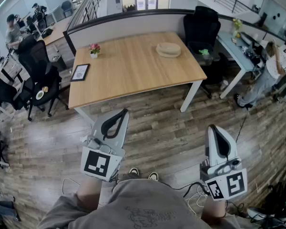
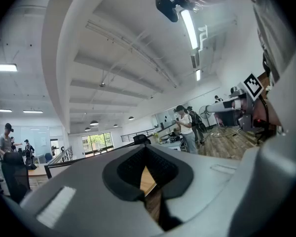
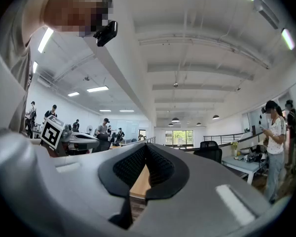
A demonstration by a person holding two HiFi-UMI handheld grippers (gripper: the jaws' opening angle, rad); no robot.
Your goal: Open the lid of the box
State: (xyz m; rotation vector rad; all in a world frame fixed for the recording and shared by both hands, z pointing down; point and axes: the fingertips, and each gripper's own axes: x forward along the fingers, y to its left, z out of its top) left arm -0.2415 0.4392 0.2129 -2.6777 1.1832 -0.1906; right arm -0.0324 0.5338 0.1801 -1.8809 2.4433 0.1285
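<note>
box: round tan box [image 1: 168,49], upper centre, far side of table [image 1: 133,75], lid on.
left gripper [image 1: 121,115]: jaws together, empty, lower left, well apart from box.
right gripper [image 1: 215,131]: same, lower right.
step: approach, I judge.
next: I close in, part jaws, take lid rim.

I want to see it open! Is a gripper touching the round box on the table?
No, the left gripper and right gripper hang over the floor, short of the table bearing the round box.
</note>
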